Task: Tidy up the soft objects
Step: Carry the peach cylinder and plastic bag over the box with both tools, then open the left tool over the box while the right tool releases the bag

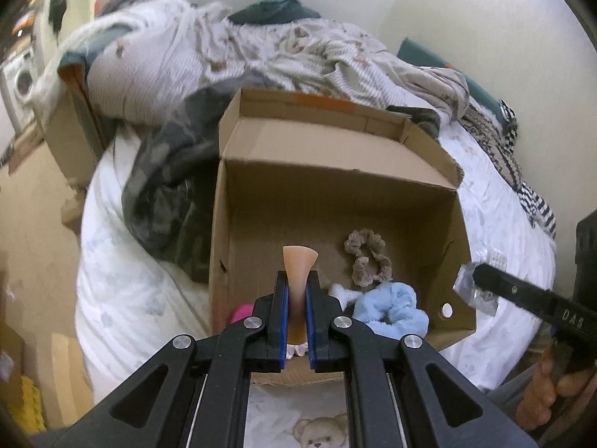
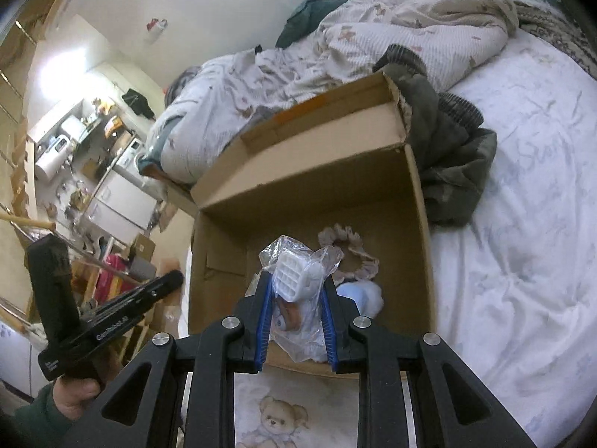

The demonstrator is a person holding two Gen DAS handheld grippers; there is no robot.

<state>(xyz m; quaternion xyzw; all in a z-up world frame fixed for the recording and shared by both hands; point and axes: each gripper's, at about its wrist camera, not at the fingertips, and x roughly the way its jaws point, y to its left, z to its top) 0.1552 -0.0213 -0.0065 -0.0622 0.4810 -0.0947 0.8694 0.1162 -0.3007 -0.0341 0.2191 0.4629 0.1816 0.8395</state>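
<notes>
My left tongs (image 1: 296,291) pinch a peach sponge (image 1: 299,261), my right tongs (image 2: 296,291) a bagged white piece (image 2: 294,276), both above the box (image 1: 429,156) on the bed; I should lower each inside near the scrunchie (image 1: 367,263) before letting go.

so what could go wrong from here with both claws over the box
1. The left claw pinches the peach rubbery flared piece by its narrow waist; it could slip or spring sideways and miss the open cardboard box.
2. The right claw grips the white ribbed item in crinkly clear plastic; the slick wrap may slide out.
3. Both claws are close together over the box and could bump.
</notes>
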